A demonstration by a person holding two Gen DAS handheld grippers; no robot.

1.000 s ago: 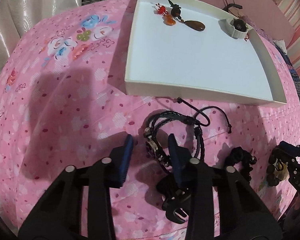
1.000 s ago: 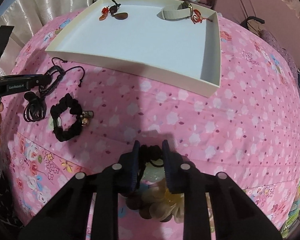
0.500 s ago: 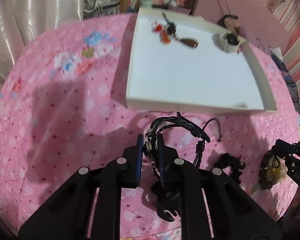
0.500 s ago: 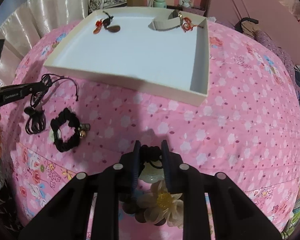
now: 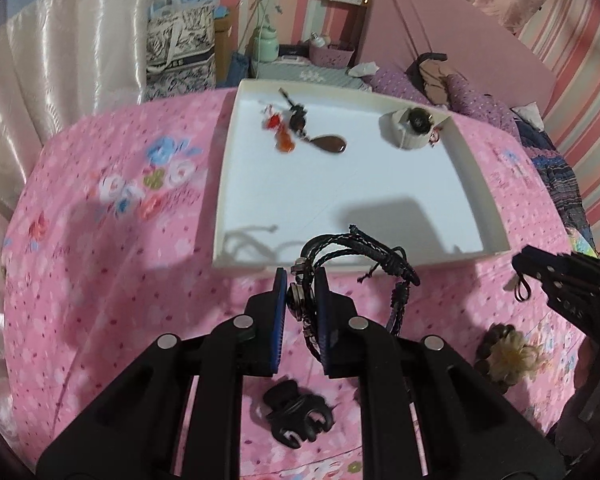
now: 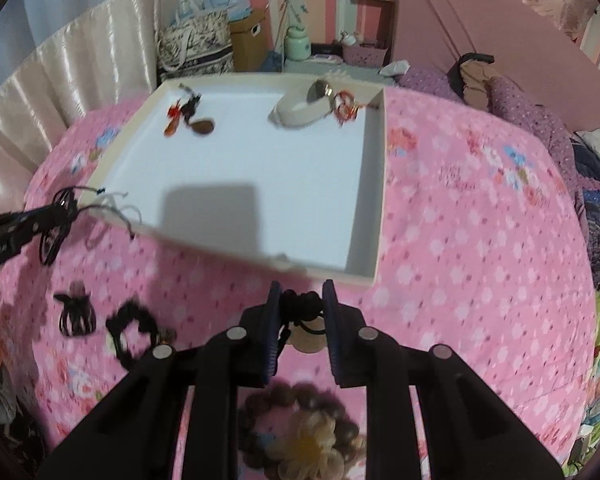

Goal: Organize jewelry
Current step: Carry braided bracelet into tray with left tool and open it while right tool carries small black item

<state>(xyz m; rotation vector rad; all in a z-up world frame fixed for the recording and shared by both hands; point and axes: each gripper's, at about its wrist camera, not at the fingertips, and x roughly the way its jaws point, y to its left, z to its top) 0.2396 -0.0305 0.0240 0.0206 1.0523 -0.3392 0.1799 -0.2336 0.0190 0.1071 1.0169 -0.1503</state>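
Braided black bracelet (image 5: 340, 256) dangles light and floppy, left hand-held gripper (image 5: 301, 294) pinching its metal clasp, near the white tray (image 5: 496, 216); right hand-held gripper (image 6: 302, 306) nips a beaded bracelet's (image 6: 300, 436) knot.

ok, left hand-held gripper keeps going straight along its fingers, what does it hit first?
Probably the near wall of the white tray, or the tray floor just past it. The left hand-held gripper is shut on the black braided bracelet, which overhangs that rim and would likely land first. Depth is unclear in the fisheye view.
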